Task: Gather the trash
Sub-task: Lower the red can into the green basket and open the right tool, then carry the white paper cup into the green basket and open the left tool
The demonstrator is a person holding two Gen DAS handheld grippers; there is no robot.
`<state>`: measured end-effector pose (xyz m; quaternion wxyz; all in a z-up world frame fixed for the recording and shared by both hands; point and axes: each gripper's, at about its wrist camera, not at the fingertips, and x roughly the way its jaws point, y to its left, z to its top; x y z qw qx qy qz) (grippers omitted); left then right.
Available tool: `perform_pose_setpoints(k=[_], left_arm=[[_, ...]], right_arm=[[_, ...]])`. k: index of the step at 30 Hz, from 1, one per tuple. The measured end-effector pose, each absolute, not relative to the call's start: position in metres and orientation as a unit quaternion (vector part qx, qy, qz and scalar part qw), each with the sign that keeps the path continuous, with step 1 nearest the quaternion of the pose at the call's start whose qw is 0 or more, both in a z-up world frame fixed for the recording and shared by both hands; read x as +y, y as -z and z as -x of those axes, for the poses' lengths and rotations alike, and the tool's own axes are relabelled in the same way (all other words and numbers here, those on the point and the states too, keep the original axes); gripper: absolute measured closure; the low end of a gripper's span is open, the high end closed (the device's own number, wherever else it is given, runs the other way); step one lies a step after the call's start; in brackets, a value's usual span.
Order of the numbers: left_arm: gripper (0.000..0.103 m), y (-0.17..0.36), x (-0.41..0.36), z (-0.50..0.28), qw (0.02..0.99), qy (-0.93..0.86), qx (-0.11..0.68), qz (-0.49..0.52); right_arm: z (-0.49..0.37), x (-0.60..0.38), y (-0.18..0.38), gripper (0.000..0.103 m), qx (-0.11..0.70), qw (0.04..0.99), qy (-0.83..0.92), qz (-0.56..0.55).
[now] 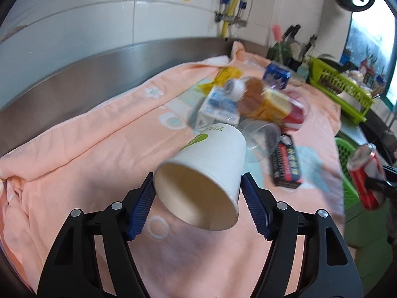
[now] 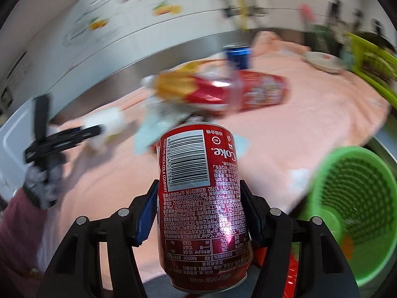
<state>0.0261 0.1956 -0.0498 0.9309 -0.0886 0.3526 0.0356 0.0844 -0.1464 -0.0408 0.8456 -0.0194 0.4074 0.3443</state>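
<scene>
Left wrist view: the left gripper (image 1: 197,198) has its jaws clenched on a tilted white paper cup (image 1: 206,176). Right gripper (image 2: 199,213) jaws grasp a Coke can (image 2: 201,198); a green basket (image 2: 352,208) sits to their right.

A white paper cup (image 1: 206,173) with a green mark is tilted, its open mouth facing the camera, raised above the pink cloth. A red Coke can (image 2: 202,198) stands lengthwise in the right view, barcode up, near a green basket (image 2: 357,213). Further back lie milk cartons (image 1: 215,106), a clear plastic cup (image 1: 260,136), a dark box (image 1: 286,161) and a red snack packet (image 2: 238,92), heaped together.
</scene>
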Motion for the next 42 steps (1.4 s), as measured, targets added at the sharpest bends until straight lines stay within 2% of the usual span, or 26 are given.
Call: perform_pose_setpoints(k=[7,13,24,25,26,31,38,42], left_arm=[[0.034,0.022,0.162,-0.023,0.940,0.010,0.326,0.099],[0.034,0.006,0.116,-0.040,0.944,0.059,0.313,0.090],[0.034,0.000,0.027,-0.087,0.933,0.148,0.321,0.062],[0.034,0.000,0.020,-0.091,0.932,0.155,0.323,0.059],[0.034,0.001,0.012,-0.095,0.930,0.164,0.325,0.057],[0.034,0.002,-0.022,-0.109,0.922,0.197,0.330,0.042],[0.034,0.006,-0.074,-0.125,0.908,0.244,0.339,0.022],[0.034,0.017,-0.107,-0.135,0.895,0.270,0.355,0.013]], right_arm=[[-0.128,-0.239,0.054,0.043,0.415,0.885,-0.210,0.018],[-0.173,-0.292,0.095,0.043,0.467,0.874,-0.136,0.009],[-0.214,-0.308,0.161,0.042,0.537,0.834,-0.124,-0.002],[-0.214,-0.308,0.163,0.040,0.539,0.833,-0.127,-0.005],[-0.213,-0.309,0.164,0.033,0.537,0.834,-0.126,-0.006],[-0.204,-0.318,0.153,0.030,0.515,0.847,-0.128,-0.018],[-0.161,-0.332,0.107,0.029,0.463,0.875,-0.137,-0.028],[-0.135,-0.346,0.083,0.026,0.428,0.894,-0.127,-0.036]])
